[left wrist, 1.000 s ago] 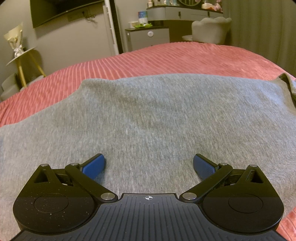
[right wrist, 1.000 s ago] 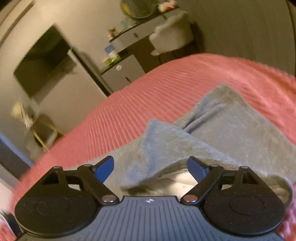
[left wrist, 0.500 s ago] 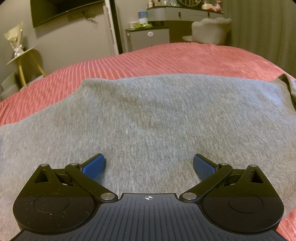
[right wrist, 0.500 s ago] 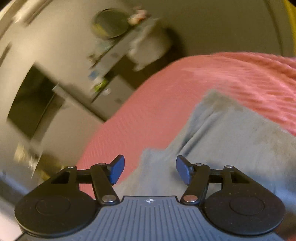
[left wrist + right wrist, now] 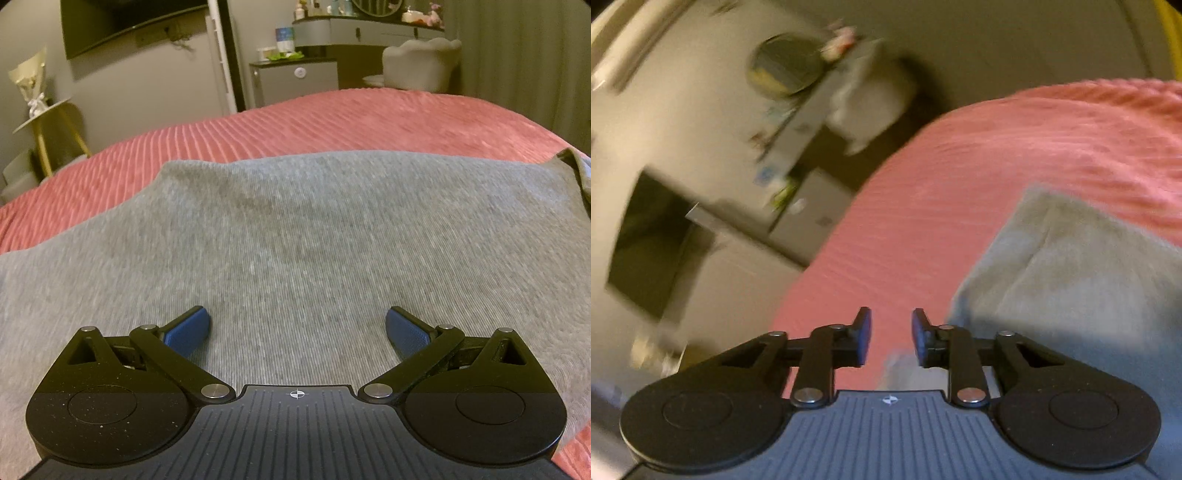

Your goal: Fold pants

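Pants (image 5: 295, 229) grey, edges cropped, left claw (image 5: 297, 328) spread, right claw (image 5: 891, 334) closing (blurred), gap visible.

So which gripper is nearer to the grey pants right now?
Left. The left gripper sits directly over the grey pants, jaws wide. The right gripper hangs beside their edge, over the pink bedspread, jaws closing with nothing gripped.

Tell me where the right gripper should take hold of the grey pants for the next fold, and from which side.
Probably the near corner of the pants, where the grey edge meets the red bedspread just right of the right gripper. Come in low from the bedspread side: that edge lies free, so one finger could slide under. The jaws have just been closing with a gap left; nothing is clearly pinched.
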Demonstrator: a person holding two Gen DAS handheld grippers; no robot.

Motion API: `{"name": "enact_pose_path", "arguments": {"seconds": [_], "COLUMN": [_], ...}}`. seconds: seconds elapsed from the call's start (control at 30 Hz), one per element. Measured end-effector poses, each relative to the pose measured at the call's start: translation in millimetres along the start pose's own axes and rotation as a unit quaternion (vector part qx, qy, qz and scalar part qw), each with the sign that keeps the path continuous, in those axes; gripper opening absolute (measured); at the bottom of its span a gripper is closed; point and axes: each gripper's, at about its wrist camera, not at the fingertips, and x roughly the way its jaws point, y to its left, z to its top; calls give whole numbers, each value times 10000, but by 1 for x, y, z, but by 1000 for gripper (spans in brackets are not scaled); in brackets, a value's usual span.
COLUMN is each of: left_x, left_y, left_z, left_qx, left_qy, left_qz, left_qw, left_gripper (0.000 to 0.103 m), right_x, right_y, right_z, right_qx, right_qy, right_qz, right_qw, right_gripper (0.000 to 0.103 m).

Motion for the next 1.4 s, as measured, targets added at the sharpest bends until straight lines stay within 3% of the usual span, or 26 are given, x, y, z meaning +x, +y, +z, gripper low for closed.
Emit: {"name": "enact_pose_path", "arguments": {"seconds": [0.03,0.1,0.2,0.33,0.37,0.43,0.5,0.57,0.6,0.63,0.73,0.8,0.87,0.97,1.03,1.07,1.17,1.23,1.3,1.37,1.4], "left_x": [0,-1,-2,-6,-6,-7,-6,-5,-6,-6,-7,-6,-5,-4,-3,-2,-2,-2,-2,-1,-1], "left_y": [0,0,1,3,4,4,4,3,3,4,5,5,3,3,3,2,1,1,1,0,0], "left_z": [0,0,0,2,2,2,3,2,2,2,1,1,1,3,3,4,4,4,5,5,5], "left_qx": [-13,-20,-32,-35,-48,-62,-68,-66,-70,-81,-120,-116,-101,-94,-105,-102,-92,-101,-106,-92,-83], "left_qy": [-1,-1,27,112,121,134,132,123,121,122,126,115,102,103,99,96,87,94,101,107,108], "left_qz": [0,-1,-6,-29,-36,-41,-23,-26,-36,-53,-84,-81,-69,-64,-65,-57,-45,-50,-50,-45,-44], "left_qw": [10000,10000,10000,9999,9999,9999,9999,9999,9999,9999,9998,9998,9999,9999,9999,9999,9999,9999,9999,9999,9999], "left_gripper": [103,103,103,103,103,103,103,103,103,103,103,103,103,103,103,103,103,103,103,103,103], "right_x": [-17,-43,-51,-24,-22,-27,-22,-16,-17,-13,-5,-9,-13,-23,-36,-43,-54,-55,-58,-40,-33], "right_y": [4,9,4,-19,-18,-9,-10,-16,-25,-30,-41,-28,-17,-5,2,6,6,-2,-18,-26,-29], "right_z": [-15,-49,-87,-110,-112,-115,-114,-116,-114,-113,-97,-72,-40,3,16,20,20,12,3,3,6], "right_qx": [-50,-85,181,1488,1669,1784,2022,2196,2280,2322,2167,1593,1249,1051,767,589,182,210,243,261,274], "right_qy": [92,447,745,1047,974,747,711,581,484,420,160,-337,-904,-1388,-1713,-1868,-1894,-1514,-1051,-716,-644], "right_qz": [120,279,347,169,45,215,305,138,62,44,-110,-229,-343,-714,-706,-846,-1031,-793,-954,-1168,-1185], "right_qw": [9999,9986,9964,9832,9811,9809,9763,9737,9724,9718,9760,9864,9874,9821,9797,9770,9763,9851,9896,9902,9905], "right_gripper": [56,76,77,77,78,93,93,84,50,3,3,3,4,19,85,90,90,90,90,80,69]}}
